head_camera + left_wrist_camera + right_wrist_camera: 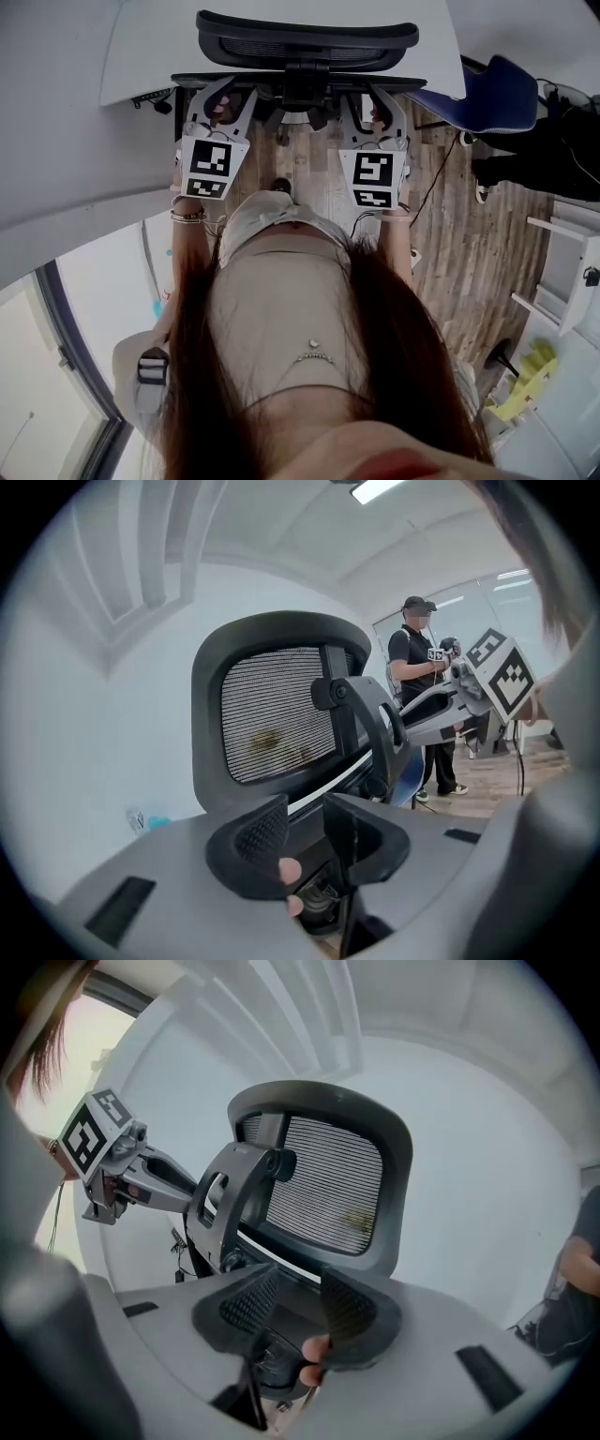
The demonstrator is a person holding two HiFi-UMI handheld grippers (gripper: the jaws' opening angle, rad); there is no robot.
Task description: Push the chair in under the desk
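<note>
Left claw: my left claw (305, 829) sits half-spread, with the pads apart and pinching nothing I can see. Its tips are right up at the chair back (300, 82), to one side of the centre post (305, 70).
Right claw: my right claw (298, 1302) is much the same. The jaws are partly apart with no grip showing, and the tips are at the back's rim on the other side of the post.
Chair: the chair (281, 42) is dead ahead of both claws. Its headrest (328, 1185) is above and beyond the tips, hanging over the desk (150, 47).
Seat: hidden from me past the claws; I judge it's tucked under the top.
Done: most of the push, by my read, since the back lines up about with the desk's near edge, just beyond the tips.
Left: maybe a last nudge forward with both claws together, if there's room, then back off.
Watch: uneven pressure could swivel the chair, so I'd keep both sides level.
</note>
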